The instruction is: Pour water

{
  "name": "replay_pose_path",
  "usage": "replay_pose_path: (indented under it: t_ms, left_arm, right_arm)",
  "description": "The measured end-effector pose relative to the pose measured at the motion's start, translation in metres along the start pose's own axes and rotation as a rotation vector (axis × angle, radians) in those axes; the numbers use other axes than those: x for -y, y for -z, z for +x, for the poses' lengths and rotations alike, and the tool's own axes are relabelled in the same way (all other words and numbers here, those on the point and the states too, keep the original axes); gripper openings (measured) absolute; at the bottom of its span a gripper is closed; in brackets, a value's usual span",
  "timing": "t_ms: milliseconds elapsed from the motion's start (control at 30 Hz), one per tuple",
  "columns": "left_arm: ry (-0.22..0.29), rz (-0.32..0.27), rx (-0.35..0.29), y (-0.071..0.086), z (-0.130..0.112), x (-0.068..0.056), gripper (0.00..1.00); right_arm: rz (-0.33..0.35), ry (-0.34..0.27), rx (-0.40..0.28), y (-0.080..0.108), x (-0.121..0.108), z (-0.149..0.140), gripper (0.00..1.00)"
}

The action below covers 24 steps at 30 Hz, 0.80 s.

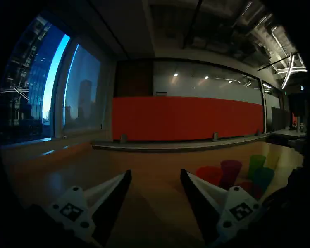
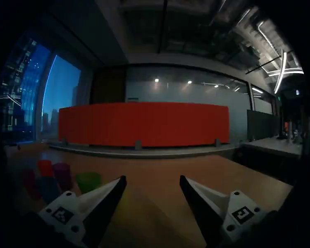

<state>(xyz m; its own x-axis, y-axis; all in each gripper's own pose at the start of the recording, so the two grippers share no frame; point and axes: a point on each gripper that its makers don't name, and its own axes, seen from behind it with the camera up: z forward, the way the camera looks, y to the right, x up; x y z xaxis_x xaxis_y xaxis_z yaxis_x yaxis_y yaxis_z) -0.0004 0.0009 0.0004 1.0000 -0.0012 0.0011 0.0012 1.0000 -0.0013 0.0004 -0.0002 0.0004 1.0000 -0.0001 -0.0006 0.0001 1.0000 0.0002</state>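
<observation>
- Jaws of the left gripper (image 1: 155, 176) stand wide apart and have hold of nothing; between them lies bare wooden counter (image 1: 155, 206).
- Beyond the right-hand jaw in the left gripper view, a cluster of coloured plastic cups stands upright on the counter.
- A red cup (image 1: 208, 173) is nearest that jaw's tip, with a purple cup (image 1: 230, 168) just beside it on the far side.
- A green cup (image 1: 257, 161) stands farther back and outward, and a teal cup (image 1: 263, 177) sits in front of it.
- The cups overlap in the dim light, so I cannot tell whether they touch one another. None of them touches the jaws.
- The right gripper (image 2: 152, 178) has its jaws spread just as wide, also gripping nothing, over the same wooden counter.
- In the right gripper view the cups sit beyond the left-hand jaw. The green cup is closest to that jaw's tip, the purple cup is next outward, and the red cup is behind it.
- Darker cups stand lower and farther out, and their colours are hard to make out.
- Straight ahead of both pairs of jaws, a red partition panel (image 2: 142, 124) runs along the counter's far edge.
- Tall windows (image 1: 78, 95) stand off to the left-hand jaw's side.
</observation>
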Motion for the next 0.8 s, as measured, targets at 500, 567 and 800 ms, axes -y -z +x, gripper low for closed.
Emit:
replay_pose_path:
  t_ms: [500, 567, 800]
  left_arm:
    - [-0.006, -0.056, 0.01, 0.005, 0.039, -0.015, 0.87]
    - [-0.005, -0.075, 0.009, 0.005, 0.051, -0.019, 0.87]
    - [-0.022, -0.117, 0.007, 0.0, 0.098, -0.025, 0.87]
  right_arm:
    - [0.033, 0.01, 0.017, -0.001, 0.004, 0.045, 1.0]
    - [0.032, 0.009, 0.032, -0.002, 0.002, 0.053, 1.0]
    - [0.042, -0.002, 0.067, -0.006, -0.002, 0.086, 1.0]
